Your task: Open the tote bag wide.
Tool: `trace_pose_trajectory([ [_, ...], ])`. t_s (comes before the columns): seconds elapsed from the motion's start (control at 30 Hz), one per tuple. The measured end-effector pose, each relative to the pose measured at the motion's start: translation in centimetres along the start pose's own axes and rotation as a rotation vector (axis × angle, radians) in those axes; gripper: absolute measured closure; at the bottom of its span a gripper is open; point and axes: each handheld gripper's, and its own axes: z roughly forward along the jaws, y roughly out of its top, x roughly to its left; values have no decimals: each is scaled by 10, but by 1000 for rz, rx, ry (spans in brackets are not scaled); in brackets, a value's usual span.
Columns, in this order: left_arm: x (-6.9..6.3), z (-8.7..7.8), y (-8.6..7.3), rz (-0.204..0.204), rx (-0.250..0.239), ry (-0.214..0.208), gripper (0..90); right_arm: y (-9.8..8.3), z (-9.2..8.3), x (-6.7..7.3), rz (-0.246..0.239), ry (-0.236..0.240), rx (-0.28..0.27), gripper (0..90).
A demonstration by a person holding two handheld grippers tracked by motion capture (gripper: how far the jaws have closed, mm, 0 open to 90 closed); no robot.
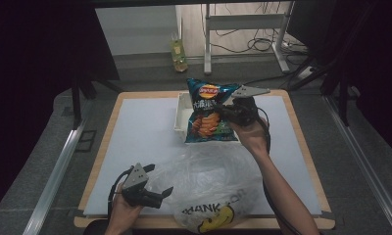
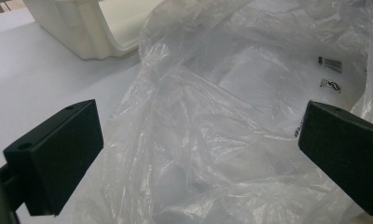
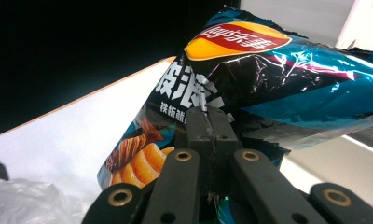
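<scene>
A blue chips bag [image 1: 207,111] hangs upright above the white tray [image 1: 182,113] at the back of the table. My right gripper [image 1: 227,113] is shut on the bag's right side; in the right gripper view its jaws press together on the crinkled foil of the chips bag [image 3: 268,79]. A clear plastic shopping bag [image 1: 208,183] with a yellow smiley lies crumpled at the front of the table. My left gripper [image 1: 168,192] rests at the bag's left edge, open, and the left gripper view has the clear bag [image 2: 212,130] lying between and beyond its wide-apart jaws.
The table has a pale blue mat [image 1: 145,137] with wooden edges. The white tray's corner [image 2: 82,32] stands just beyond the plastic bag. A bottle [image 1: 178,54] and desk legs stand on the floor behind the table.
</scene>
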Motion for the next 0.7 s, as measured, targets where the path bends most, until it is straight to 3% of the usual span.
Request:
trace_pose_trajectory([
  [0.7,0,0,0,9,2,-2,0,5,31,-30,-35,-21,-3,897],
])
